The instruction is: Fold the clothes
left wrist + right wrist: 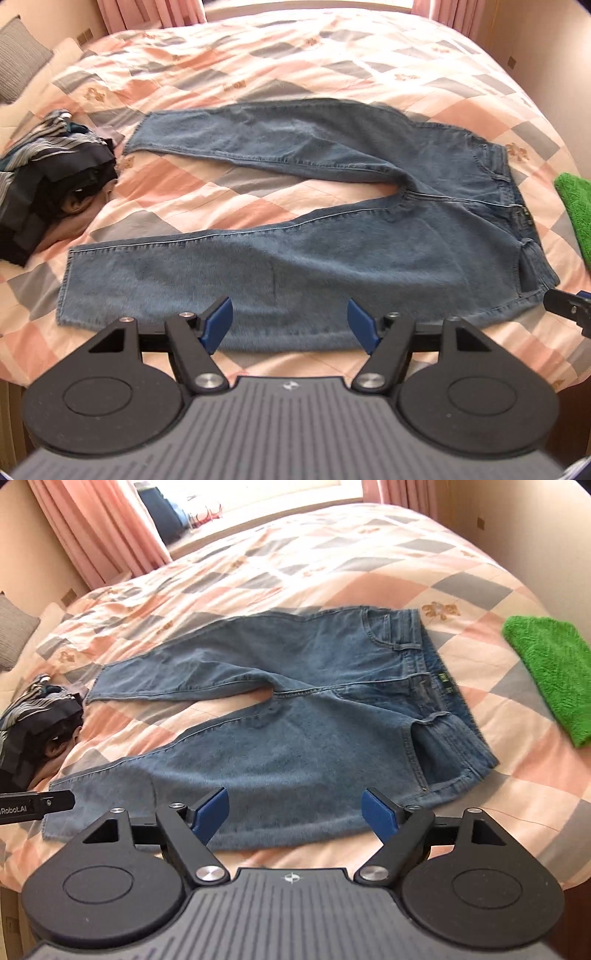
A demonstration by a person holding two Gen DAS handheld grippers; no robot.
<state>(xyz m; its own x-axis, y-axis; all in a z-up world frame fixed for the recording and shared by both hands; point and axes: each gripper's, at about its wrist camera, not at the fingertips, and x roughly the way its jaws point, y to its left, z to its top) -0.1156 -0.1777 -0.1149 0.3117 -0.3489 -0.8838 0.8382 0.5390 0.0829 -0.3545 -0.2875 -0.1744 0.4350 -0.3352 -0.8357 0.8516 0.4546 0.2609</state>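
From my left wrist I look along my left claw [290, 325], its blue fingers [218, 325] spread wide with nothing between them, hovering over the near edge of the jeans [295, 229]. The jeans lie flat on the bed [258, 77], legs splayed apart toward the left, waistband to the right. The near leg runs straight across under my claw; the far leg angles away toward the pile of dark clothes [48, 177] heaped at the left, its hem just beside that pile. A green towel [576, 210] sits at the right edge, near the waistband but apart from it. The tip of my right claw [569, 308] pokes in from the right, close to the near waistband corner

From my right wrist, my right claw [295, 816] is likewise open and empty, poised above the thigh of the near leg of the jeans [295, 716]. The waistband lies ahead and to the right, the green towel [554, 672] well right of it. The dark clothes [33, 731] sit far left, and my left claw [37, 801] reaches in there over the near hem. Pink curtains [96, 528] hang behind the bed [332, 554]
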